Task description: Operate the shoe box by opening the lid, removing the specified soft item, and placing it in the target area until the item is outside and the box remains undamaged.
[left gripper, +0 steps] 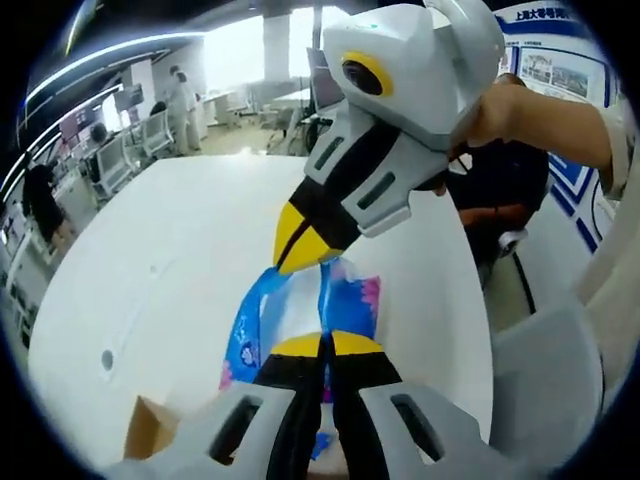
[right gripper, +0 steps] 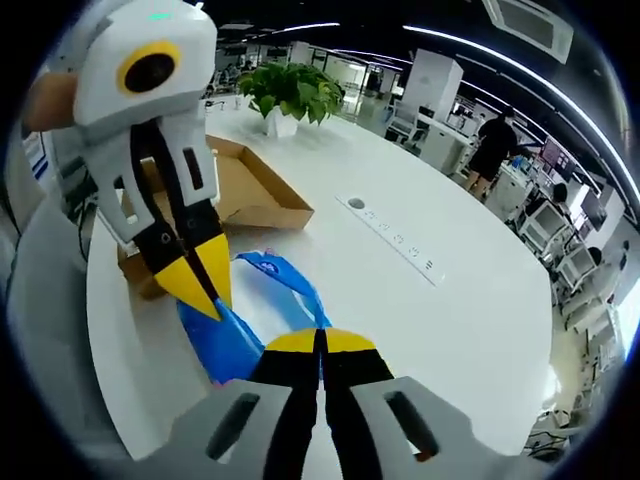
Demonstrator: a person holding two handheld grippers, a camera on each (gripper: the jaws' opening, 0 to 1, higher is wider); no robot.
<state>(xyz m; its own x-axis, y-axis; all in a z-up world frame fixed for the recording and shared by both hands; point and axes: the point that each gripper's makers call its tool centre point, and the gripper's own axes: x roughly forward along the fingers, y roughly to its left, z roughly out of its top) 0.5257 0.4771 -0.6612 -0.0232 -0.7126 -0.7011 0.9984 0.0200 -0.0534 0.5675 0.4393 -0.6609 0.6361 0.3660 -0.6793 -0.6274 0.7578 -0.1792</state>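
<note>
The left gripper (left gripper: 327, 345) has its jaws pressed together on the near end of the blue soft packet (left gripper: 300, 315), and the right gripper (right gripper: 322, 342) clamps the other end. The packet hangs stretched between them above the table (right gripper: 440, 300), its long axis from one gripper to the other. The open shoe box (right gripper: 245, 190) lies behind, apart from the packet.

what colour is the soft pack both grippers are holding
Mostly blue and white with pink patches: the soft pack shows best in the left gripper view.

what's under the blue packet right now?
White table lies beneath the blue packet, which both the left gripper and right gripper clamp. The patch directly below is covered. The open cardboard box sits behind.
</note>
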